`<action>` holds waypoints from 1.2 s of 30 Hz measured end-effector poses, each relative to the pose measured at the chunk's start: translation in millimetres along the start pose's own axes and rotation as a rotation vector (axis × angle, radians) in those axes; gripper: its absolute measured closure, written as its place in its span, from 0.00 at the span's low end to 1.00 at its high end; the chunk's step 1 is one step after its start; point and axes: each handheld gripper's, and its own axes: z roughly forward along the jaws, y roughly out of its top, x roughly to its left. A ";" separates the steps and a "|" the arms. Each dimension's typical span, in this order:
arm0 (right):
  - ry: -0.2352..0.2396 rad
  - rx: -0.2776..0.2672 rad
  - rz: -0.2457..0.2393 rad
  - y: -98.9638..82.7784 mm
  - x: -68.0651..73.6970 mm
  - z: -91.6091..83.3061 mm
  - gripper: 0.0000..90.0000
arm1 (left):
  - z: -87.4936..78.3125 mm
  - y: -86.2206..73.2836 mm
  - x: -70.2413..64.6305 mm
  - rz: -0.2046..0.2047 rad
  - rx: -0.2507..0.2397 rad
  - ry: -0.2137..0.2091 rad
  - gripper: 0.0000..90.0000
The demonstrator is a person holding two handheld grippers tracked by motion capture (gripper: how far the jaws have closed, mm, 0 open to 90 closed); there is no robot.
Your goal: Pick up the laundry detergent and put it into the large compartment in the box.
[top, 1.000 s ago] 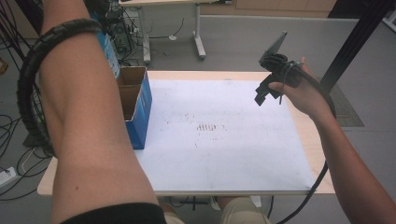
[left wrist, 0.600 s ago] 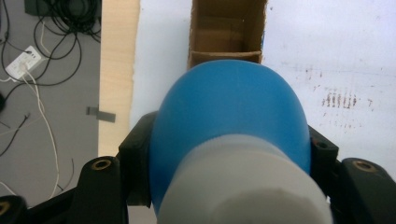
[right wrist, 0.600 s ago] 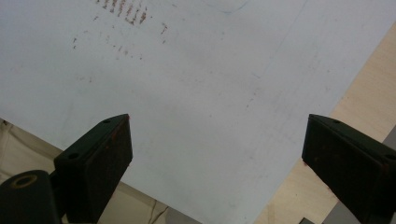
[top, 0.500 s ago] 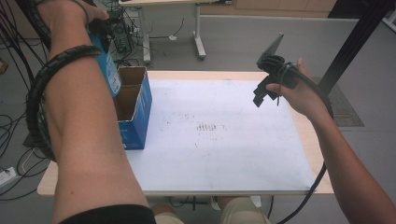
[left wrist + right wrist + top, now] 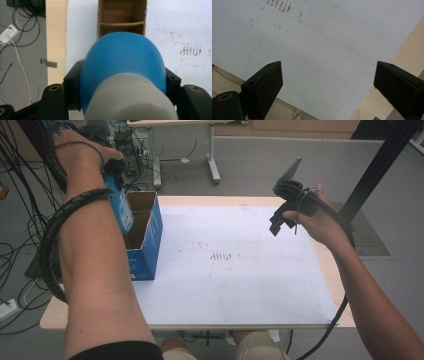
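Observation:
My left gripper is held high above the table's left side, shut on a blue bottle that hangs down over an open blue cardboard box. In the left gripper view the bottle has a blue rounded body and a grey-white end nearest the camera, and sits clamped between the black jaws right above the box's divided brown inside. My right gripper hovers above the table's right part. Its jaws stand wide apart over the white sheet, with nothing between them.
A white sheet with brown smudges covers most of the wooden table. Cables and a power strip lie on the floor at the left. Another desk's legs stand behind the table, and a black post rises at the right.
My left arm has lifted away from the camera and moved back, carrying the blue bottle over the open box. The right gripper has barely moved.

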 end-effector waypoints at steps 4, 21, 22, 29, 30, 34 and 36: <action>0.000 -0.001 -0.003 0.4 1.4 0.6 0.10 | 11.1 0.3 -2.1 0.002 0.002 -0.004 0.42; -0.002 0.008 -0.001 2.6 3.2 7.3 0.10 | 65.3 -3.2 -2.0 0.020 0.017 -0.015 0.42; 0.000 0.009 -0.003 3.1 3.1 8.0 0.10 | 67.7 -3.7 -1.9 0.021 0.017 -0.013 0.42; 0.005 0.010 -0.008 5.2 5.1 10.7 0.10 | 86.5 -8.8 -4.3 0.030 0.009 0.002 0.42; 0.007 0.010 -0.007 5.6 5.4 11.0 0.10 | 88.9 -9.3 -4.4 0.030 0.009 0.001 0.42; 0.008 0.012 -0.010 6.7 6.6 12.4 0.10 | 99.1 -11.4 -4.1 0.030 0.009 -0.008 0.42; 0.009 0.011 -0.010 6.4 6.5 13.1 0.10 | 104.8 -11.6 -5.2 0.034 0.012 -0.007 0.42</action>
